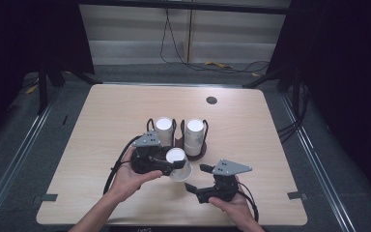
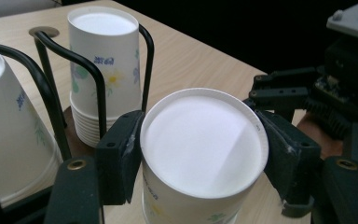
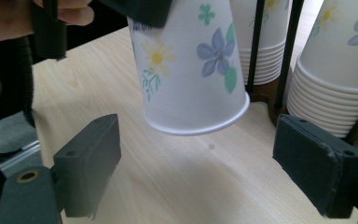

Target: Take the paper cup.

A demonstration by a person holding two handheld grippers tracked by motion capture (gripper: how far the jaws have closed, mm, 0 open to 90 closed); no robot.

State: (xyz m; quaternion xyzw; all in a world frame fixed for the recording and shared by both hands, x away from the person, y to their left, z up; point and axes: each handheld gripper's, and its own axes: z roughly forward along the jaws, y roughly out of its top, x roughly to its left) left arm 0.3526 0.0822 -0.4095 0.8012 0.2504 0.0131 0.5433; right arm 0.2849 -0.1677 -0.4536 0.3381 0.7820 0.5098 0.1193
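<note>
High view: my left claw (image 1: 174,163) clamps an inverted, tilted paper cup (image 1: 178,164), base up, just before the cup rack (image 1: 193,154); right claw (image 1: 195,178) gapes empty.

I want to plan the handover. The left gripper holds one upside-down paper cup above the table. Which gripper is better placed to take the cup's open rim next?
The right gripper. Its jaws stand open just below the paper cup, while the left gripper already clamps the cup's closed end.

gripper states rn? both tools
Left tool: shut on an upside-down paper cup, held off the table.
Right tool: open, holding nothing.
</note>
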